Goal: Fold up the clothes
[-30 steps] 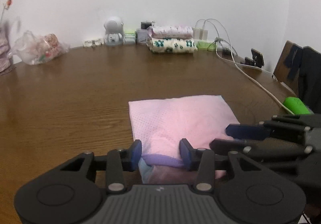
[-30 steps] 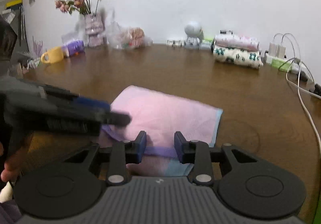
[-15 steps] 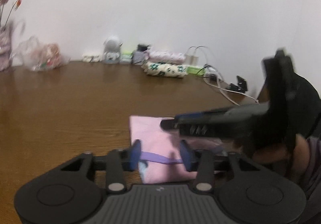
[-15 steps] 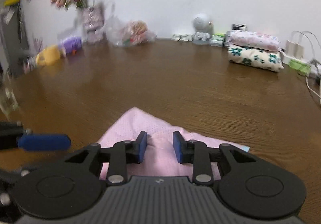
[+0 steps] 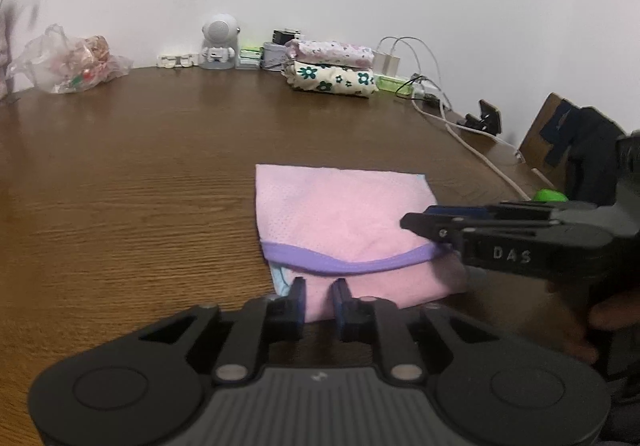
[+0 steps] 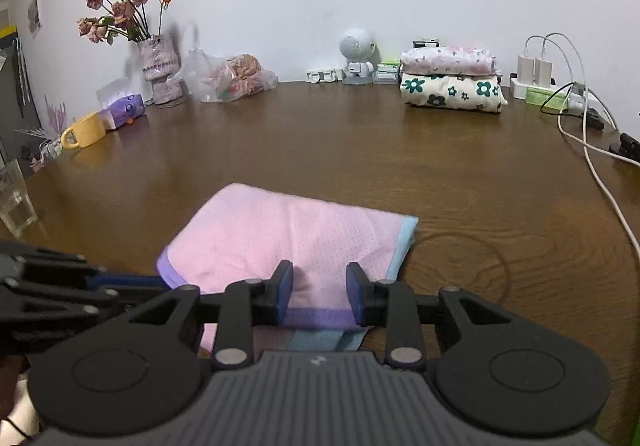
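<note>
A pink garment (image 5: 340, 214) (image 6: 288, 234) with purple trim and a light blue edge lies folded flat on the brown wooden table (image 5: 120, 186). My left gripper (image 5: 319, 296) sits at the garment's near left edge. Its fingers are drawn close together with pink cloth in the narrow gap. In the right wrist view it comes in from the left, its tip (image 6: 160, 282) at the purple corner. My right gripper (image 6: 319, 286) stands open over the near right part, its fingers either side of the purple trim. From the left wrist it shows side-on (image 5: 408, 222).
Two folded garments (image 5: 332, 66) (image 6: 450, 80) are stacked at the back by the wall. White cables (image 6: 600, 174) run along the right side. A plastic bag (image 5: 72, 62), a flower vase (image 6: 158, 66) and a yellow mug (image 6: 84, 130) stand at the back left. A chair (image 5: 552, 134) is at the right.
Both grippers have come back down to the garment, which now lies flat. The left fingers have drawn much closer together. The right fingers keep about the same gap.
</note>
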